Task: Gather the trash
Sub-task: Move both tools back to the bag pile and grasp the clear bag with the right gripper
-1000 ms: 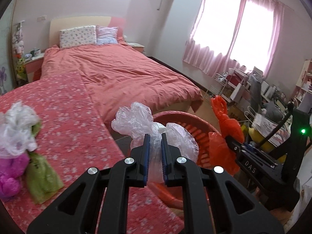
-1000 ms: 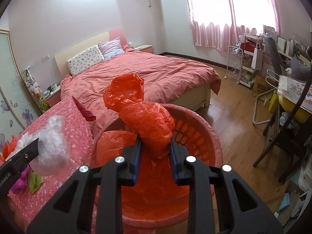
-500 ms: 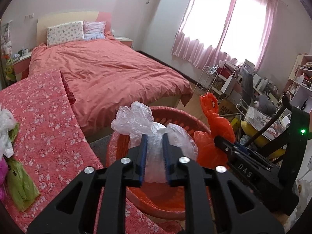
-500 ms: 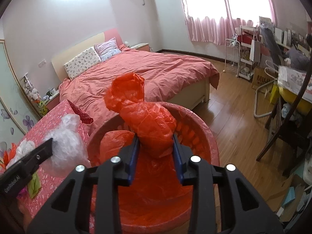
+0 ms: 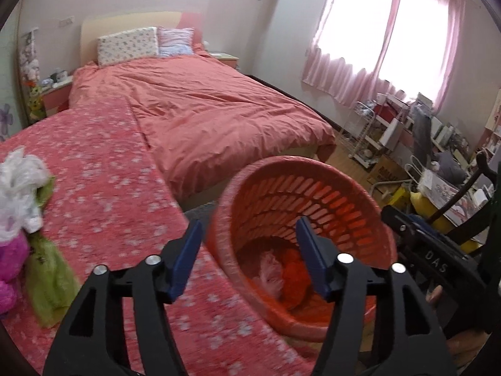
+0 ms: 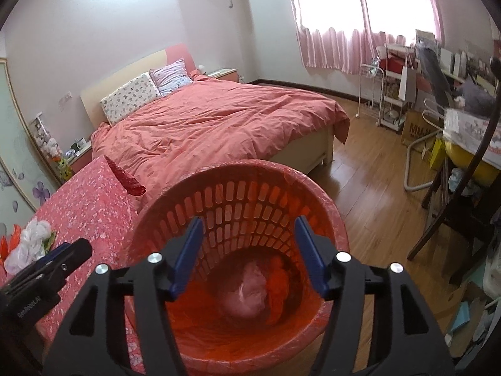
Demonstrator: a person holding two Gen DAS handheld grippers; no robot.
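A red slatted basket point(image 5: 369, 200) point(image 6: 328, 206) stands beside a table with a red flowered cloth point(image 5: 103, 188). At its bottom lie a clear plastic bag point(image 6: 247, 288) point(image 5: 269, 272) and an orange plastic bag point(image 6: 278, 282) point(image 5: 294, 275). My left gripper point(image 5: 250, 257) hangs over the basket's left rim, its jaws opening with nothing between them. My right gripper point(image 6: 247, 253) is above the basket's mouth, its jaws also opening and empty. More crumpled bags lie on the cloth at the left: white point(image 5: 18, 181), green point(image 5: 47, 279) and magenta point(image 5: 9, 269).
A bed with a pink-red quilt point(image 5: 203, 106) fills the space behind the basket. To the right, on the wooden floor point(image 6: 369, 188), stand a wire rack point(image 6: 372, 94), a cluttered desk and chair point(image 6: 463, 131). Curtained windows point(image 5: 385, 31) are at the back right.
Both grippers opened. The clear bag fell from the left one and the orange bag from the right one, and both now lie in the basket.
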